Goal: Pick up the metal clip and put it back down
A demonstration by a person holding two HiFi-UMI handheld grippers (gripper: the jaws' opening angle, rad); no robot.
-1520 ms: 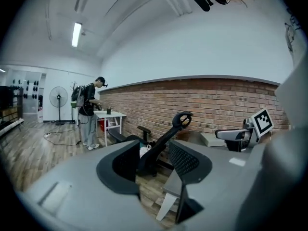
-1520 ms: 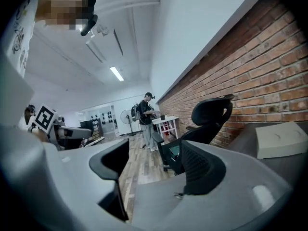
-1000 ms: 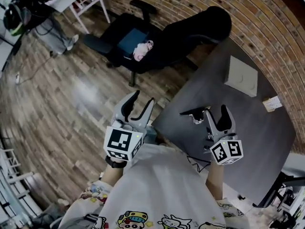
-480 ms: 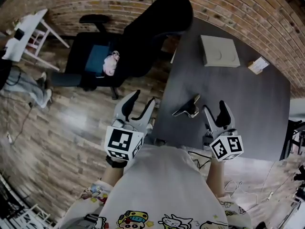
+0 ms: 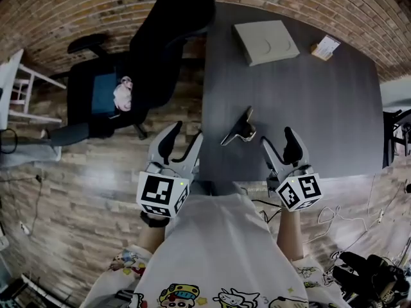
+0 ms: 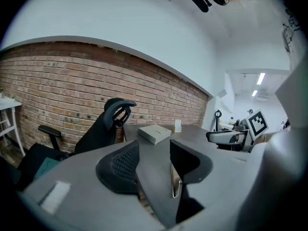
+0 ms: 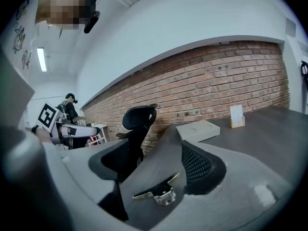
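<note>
The metal clip (image 5: pixel 237 128) lies on the dark table (image 5: pixel 308 101), just ahead and left of the right gripper's (image 5: pixel 276 138) wide-spread, empty fingers, seemingly lined up for a grasp, while the left gripper (image 5: pixel 186 133), equally wide and empty, hangs beside the table edge, out of the way.

A dark table (image 5: pixel 321 108) stands against a brick wall (image 5: pixel 96 5), with a flat white box (image 5: pixel 265 42) and a small card (image 5: pixel 325 47) near each other at its far edge. A black office chair (image 5: pixel 180 18) sits off the table's far left corner on a wood floor (image 5: pixel 70 191), a blue cushion (image 5: pixel 101 95) on its seat. A white table (image 5: pixel 8 76) stands further left.
</note>
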